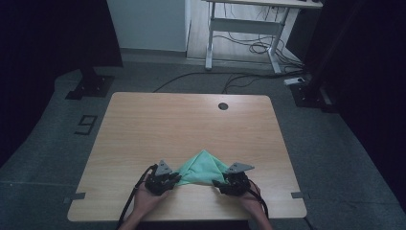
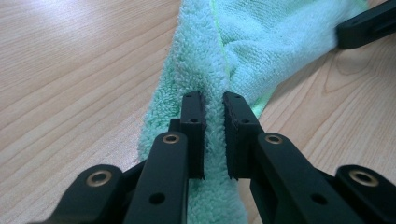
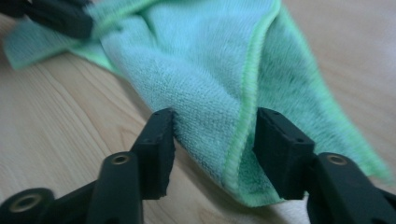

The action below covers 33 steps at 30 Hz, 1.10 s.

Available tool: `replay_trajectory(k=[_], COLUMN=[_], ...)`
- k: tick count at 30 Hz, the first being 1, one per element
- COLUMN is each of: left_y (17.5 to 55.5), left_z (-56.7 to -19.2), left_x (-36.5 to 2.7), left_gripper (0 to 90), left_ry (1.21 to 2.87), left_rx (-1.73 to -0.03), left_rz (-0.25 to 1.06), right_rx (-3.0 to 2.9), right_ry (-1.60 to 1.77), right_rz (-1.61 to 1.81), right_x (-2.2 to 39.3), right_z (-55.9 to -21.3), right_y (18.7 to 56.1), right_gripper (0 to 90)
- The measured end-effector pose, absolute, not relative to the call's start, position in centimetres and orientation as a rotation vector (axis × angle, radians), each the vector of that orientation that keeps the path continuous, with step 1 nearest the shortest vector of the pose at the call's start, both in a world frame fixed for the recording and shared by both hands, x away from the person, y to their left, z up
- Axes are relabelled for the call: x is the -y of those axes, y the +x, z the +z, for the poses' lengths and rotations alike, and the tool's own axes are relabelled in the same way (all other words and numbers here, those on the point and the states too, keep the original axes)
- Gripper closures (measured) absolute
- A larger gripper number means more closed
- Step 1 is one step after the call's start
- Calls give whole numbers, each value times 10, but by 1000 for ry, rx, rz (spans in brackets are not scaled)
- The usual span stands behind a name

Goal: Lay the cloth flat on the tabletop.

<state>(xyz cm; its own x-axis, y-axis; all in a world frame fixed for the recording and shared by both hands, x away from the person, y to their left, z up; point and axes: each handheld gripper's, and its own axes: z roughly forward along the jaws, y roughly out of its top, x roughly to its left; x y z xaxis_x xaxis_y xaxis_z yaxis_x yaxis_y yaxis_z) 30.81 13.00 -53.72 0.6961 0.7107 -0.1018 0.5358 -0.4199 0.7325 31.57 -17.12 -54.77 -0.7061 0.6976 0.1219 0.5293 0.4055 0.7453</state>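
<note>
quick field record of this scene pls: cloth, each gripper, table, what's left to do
cloth: green towel, bunched into a peak near the table's near edge
left gripper: shut, its pads pinching a ridge of the towel's left end
right gripper: jaws apart either side of the towel's hemmed right corner, pads not pressing it
table: light wood, with a round dark hole near the far edge
left to do: the right corner is likely to be gripped next

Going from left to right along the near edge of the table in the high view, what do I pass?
Left hand-held gripper → green towel → right hand-held gripper.
</note>
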Motion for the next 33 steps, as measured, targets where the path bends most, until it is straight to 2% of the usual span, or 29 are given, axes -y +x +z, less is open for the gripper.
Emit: replay_trajectory(k=[1, 2, 3, 4, 6, 9, 12, 16, 20, 26, 33], left_y=[308, 308, 306, 306, 299, 295, 294, 296, 296, 294, 290], left_z=[-537, -537, -534, -534, -531, -531, -535, -537, -530, -509, -488], left_x=[-130, -130, -131, -131, -128, -122, -118, -121, -129, -145, -155], left_gripper=[780, 750, 677, 616, 513, 468, 499, 672, 760, 780, 786], left_ry=[2122, 2122, 2106, 2106, 2117, 2148, 2187, 2185, 2109, 1965, 1877], left_rx=[-951, -951, -946, -946, -920, -885, -888, -899, -887, -852, -800], left_rz=[289, 289, 286, 286, 306, 326, 366, 362, 310, 261, 226], right_rx=[-2442, -2442, -2449, -2443, -2427, -2393, -2349, -2310, -2270, -2216, -2194], right_ry=[1075, 1075, 1083, 1079, 1064, 1059, 1057, 1043, 1032, 1042, 1019], right_rz=[1181, 1181, 1199, 1211, 1229, 1265, 1308, 1336, 1341, 1388, 1411], right_x=[171, 171, 172, 172, 173, 175, 179, 183, 186, 200, 204], right_z=[-548, -548, -547, -546, -543, -538, -530, -522, -515, -500, -491], right_y=[315, 315, 316, 316, 316, 315, 314, 311, 308, 305, 302], right_gripper=[678, 678, 790, 820, 852, 860, 860, 860, 860, 859, 858])
